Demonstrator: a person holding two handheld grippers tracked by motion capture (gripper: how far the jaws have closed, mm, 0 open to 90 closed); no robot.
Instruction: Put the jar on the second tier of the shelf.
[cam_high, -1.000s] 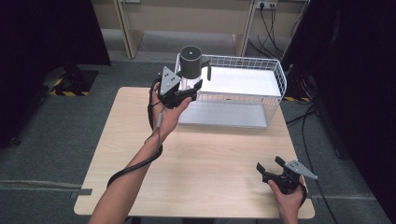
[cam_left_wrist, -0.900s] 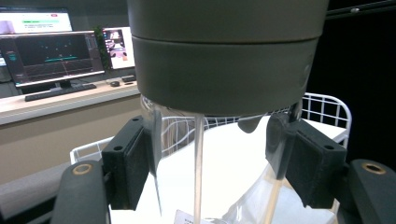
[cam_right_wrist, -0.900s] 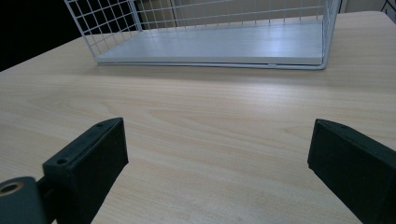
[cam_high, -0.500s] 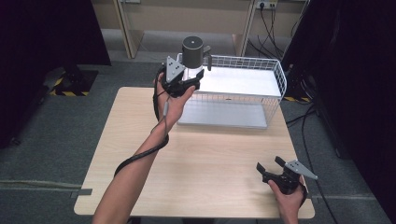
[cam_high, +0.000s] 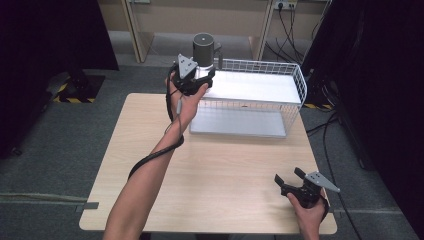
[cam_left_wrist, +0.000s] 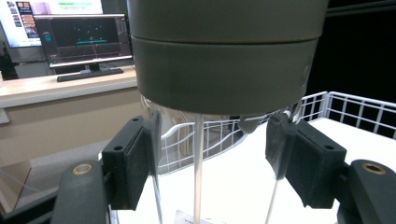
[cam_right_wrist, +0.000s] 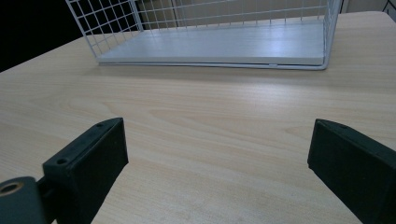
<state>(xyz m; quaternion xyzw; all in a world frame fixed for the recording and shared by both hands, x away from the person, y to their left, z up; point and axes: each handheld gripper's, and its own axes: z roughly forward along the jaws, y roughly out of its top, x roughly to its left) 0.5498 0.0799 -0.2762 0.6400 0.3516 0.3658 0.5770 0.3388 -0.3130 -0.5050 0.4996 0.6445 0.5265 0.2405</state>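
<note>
A clear bottle with a thick grey lid (cam_high: 203, 46) hangs above the far left corner of a white wire basket (cam_high: 260, 66). My left gripper (cam_high: 199, 79) is shut on its clear body just under the lid, held up by a hand and forearm. In the left gripper view both pads (cam_left_wrist: 140, 163) press on the clear wall (cam_left_wrist: 219, 154) below the grey lid (cam_left_wrist: 224, 56). My right gripper (cam_high: 288, 175) rests low at the table's front right, open, nothing between its jaws. The right gripper (cam_right_wrist: 217, 154) faces the basket (cam_right_wrist: 210, 46) across bare wood.
The basket stands on the far right part of the light wooden table (cam_high: 225, 165), its floor a white panel (cam_high: 240, 122). A black cable (cam_high: 150, 159) trails along the left forearm. A desk with a monitor (cam_left_wrist: 84, 39) stands beyond the table.
My left gripper has carried the bottle farther back, toward the basket's far left corner. The right gripper has stayed where it was.
</note>
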